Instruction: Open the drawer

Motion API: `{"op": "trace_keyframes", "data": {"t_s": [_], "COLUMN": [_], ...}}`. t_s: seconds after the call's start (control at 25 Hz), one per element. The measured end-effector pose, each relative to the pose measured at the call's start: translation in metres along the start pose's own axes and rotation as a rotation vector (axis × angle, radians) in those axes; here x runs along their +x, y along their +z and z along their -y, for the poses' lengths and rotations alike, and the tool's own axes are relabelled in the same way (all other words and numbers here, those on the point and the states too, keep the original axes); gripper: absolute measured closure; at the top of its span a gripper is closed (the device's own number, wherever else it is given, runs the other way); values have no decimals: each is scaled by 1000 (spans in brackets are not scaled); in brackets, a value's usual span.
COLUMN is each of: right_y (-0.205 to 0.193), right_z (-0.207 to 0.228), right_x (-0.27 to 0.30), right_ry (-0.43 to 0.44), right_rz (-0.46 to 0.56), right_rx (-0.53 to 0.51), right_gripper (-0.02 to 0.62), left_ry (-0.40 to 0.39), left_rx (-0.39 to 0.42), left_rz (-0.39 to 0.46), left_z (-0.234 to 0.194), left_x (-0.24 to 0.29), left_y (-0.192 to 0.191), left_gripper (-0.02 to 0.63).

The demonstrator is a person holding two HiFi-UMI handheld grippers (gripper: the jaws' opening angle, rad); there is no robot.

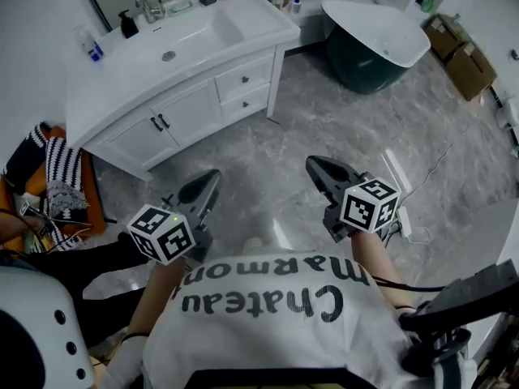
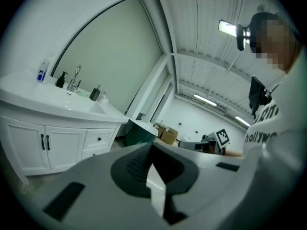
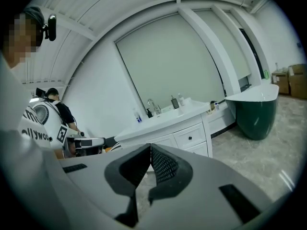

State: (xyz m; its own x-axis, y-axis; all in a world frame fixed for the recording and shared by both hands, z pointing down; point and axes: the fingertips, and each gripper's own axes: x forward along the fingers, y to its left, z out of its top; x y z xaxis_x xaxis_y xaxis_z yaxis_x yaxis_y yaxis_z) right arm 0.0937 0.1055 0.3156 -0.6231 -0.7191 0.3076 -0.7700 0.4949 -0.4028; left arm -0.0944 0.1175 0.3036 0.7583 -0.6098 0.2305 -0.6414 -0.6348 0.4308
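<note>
Drawer (image 1: 243, 78) shut; open floor (image 1: 276, 144) between vanity (image 1: 122, 75) and left tongs (image 1: 211, 177), right tongs (image 1: 314, 165).

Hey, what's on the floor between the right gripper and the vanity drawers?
Nothing. In the head view, only bare grey marble floor lies between the right gripper and the drawers.

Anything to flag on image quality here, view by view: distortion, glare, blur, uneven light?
Head view: evenly lit, sharp, faint sheen on the marble floor. Left gripper view: strong fisheye, dark corners, ceiling lamp flares. Right gripper view: same fisheye bows the vanity, which stays readable.
</note>
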Motion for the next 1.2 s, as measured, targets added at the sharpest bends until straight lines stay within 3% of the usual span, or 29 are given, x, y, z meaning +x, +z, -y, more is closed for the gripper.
{"op": "trace_keyframes", "data": {"t_s": [0.48, 0.92, 1.2], "right_y": [20, 28, 39], "right_z": [7, 14, 32], "right_x": [39, 35, 73], "right_ry": [-27, -61, -18], "right_rz": [5, 2, -18], "right_rx": [11, 2, 46], "right_gripper": [583, 583, 583], "left_ry": [8, -12, 71], "left_rx": [-17, -56, -116], "left_rz": [36, 46, 89], "left_z": [-41, -37, -55], "left_x": [6, 14, 22], "left_y": [30, 25, 17], "left_gripper": [601, 601, 601]}}
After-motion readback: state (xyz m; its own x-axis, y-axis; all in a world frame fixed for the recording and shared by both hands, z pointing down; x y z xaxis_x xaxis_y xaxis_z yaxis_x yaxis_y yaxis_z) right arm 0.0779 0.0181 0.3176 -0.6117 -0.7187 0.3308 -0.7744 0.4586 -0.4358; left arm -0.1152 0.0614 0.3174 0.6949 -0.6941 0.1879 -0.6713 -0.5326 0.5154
